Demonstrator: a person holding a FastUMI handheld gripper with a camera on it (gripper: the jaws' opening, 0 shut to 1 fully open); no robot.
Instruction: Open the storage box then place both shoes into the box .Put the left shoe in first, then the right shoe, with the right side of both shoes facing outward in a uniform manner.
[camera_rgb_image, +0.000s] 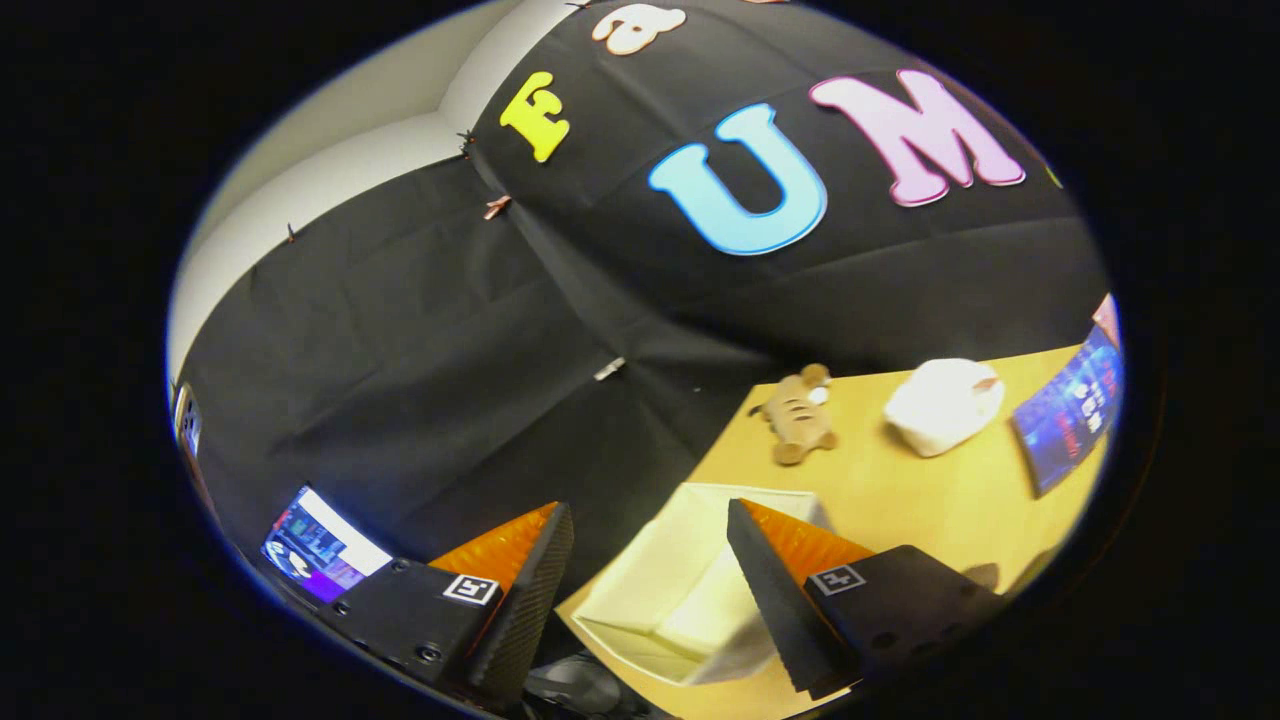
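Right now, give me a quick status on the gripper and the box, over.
Hand-held gripper open, holding nothing. Storage box between the fingers, open top, inside looks empty. White shoe beyond on the table, beside a plush toy. Nothing blocking the box.

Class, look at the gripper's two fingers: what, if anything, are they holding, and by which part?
Nothing. The gripper is open, its fingers apart and pressing on nothing; the white storage box lies on the table beyond them.

Black cloth wall (420, 350), white wall (330, 170) above, light wooden table (930, 500)
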